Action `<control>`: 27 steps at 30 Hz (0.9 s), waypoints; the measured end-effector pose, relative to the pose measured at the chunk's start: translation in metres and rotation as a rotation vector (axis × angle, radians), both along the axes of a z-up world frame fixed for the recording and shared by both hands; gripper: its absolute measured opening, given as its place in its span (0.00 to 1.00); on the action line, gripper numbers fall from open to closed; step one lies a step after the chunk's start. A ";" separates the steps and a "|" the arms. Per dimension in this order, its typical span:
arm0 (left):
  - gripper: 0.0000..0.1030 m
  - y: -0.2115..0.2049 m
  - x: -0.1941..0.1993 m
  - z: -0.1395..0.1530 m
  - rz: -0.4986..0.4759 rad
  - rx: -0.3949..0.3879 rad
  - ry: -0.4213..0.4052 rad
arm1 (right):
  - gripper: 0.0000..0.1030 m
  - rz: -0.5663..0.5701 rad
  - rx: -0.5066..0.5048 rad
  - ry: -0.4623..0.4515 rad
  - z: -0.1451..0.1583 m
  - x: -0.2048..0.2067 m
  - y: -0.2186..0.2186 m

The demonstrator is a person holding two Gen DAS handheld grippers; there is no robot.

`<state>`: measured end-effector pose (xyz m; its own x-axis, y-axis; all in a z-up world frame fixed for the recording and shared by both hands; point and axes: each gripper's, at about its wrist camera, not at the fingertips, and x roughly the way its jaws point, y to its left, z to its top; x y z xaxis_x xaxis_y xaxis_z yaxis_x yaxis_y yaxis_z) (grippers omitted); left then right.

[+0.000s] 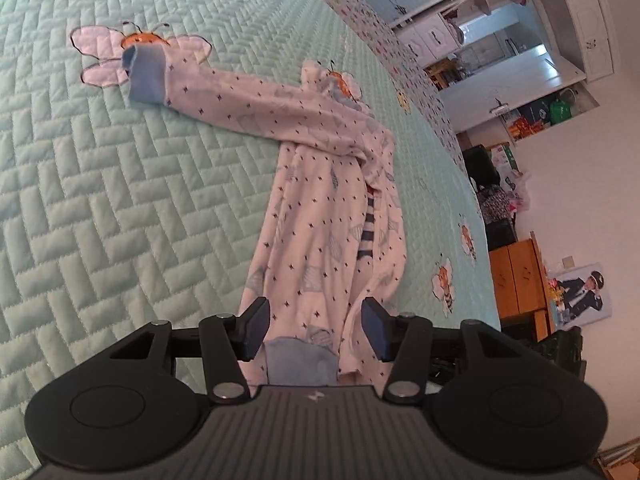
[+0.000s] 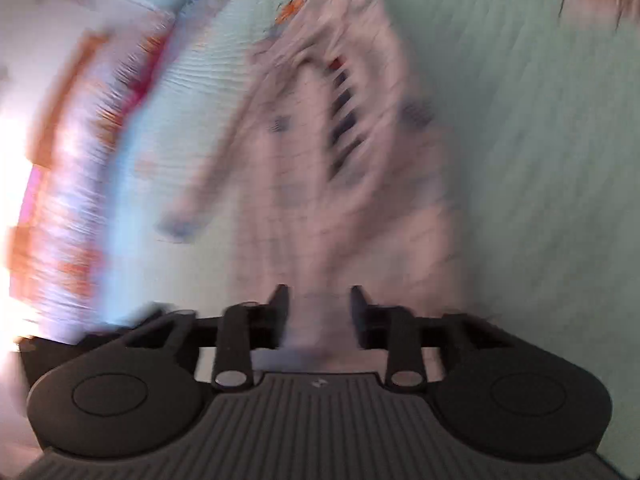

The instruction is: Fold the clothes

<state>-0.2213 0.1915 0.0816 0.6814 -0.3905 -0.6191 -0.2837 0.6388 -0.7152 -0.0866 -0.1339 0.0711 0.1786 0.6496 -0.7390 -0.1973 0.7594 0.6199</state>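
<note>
Fingers [image 1: 256, 330] of both grippers straddle the pajama garment [image 1: 320, 216], jaws apart.

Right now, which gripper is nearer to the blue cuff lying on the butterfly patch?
Cannot tell. The left gripper sits at the garment's near end, far from that cuff; the right view is too blurred to show the cuff.

The left claw [image 1: 316, 330], jaws apart, straddles a star-print garment [image 1: 320, 216] lying on the quilted bedspread [image 1: 120, 184].
</note>
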 end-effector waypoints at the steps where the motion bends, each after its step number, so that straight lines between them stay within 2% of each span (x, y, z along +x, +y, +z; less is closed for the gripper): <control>1: 0.52 -0.002 0.000 -0.001 -0.006 -0.002 0.001 | 0.37 0.004 -0.022 -0.035 0.003 -0.003 -0.004; 4: 0.54 -0.006 0.002 -0.003 -0.026 -0.010 0.006 | 0.37 0.005 -0.054 -0.107 0.010 -0.013 -0.018; 5: 0.54 -0.008 0.002 -0.003 -0.032 -0.012 0.007 | 0.37 0.032 -0.093 -0.171 0.016 -0.022 -0.019; 7: 0.54 -0.011 0.003 -0.005 -0.045 -0.017 0.010 | 0.39 0.160 -0.202 -0.353 0.026 -0.046 -0.010; 8: 0.54 -0.012 0.004 -0.005 -0.051 -0.019 0.012 | 0.44 0.225 -0.257 -0.444 0.031 -0.059 -0.006; 11: 0.55 -0.017 0.006 -0.010 -0.056 -0.027 0.033 | 0.49 0.390 -0.404 -0.660 0.028 -0.089 0.019; 14: 0.55 -0.019 0.004 -0.010 -0.062 -0.021 0.048 | 0.49 0.523 -0.497 -0.773 0.013 -0.103 0.036; 17: 0.57 -0.020 0.005 -0.010 -0.066 -0.015 0.054 | 0.49 0.555 -0.505 -0.787 0.012 -0.104 0.026; 21: 0.57 -0.027 0.010 -0.011 -0.081 -0.015 0.051 | 0.49 0.594 -0.569 -0.806 0.004 -0.104 0.013; 27: 0.57 -0.036 0.015 -0.008 -0.097 -0.008 0.059 | 0.49 0.665 -0.624 -0.891 -0.004 -0.117 0.028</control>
<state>-0.2065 0.1555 0.0731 0.6024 -0.4582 -0.6536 -0.2629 0.6593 -0.7044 -0.2037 -0.1060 0.0673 0.5438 0.3914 -0.7424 -0.8122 0.4683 -0.3480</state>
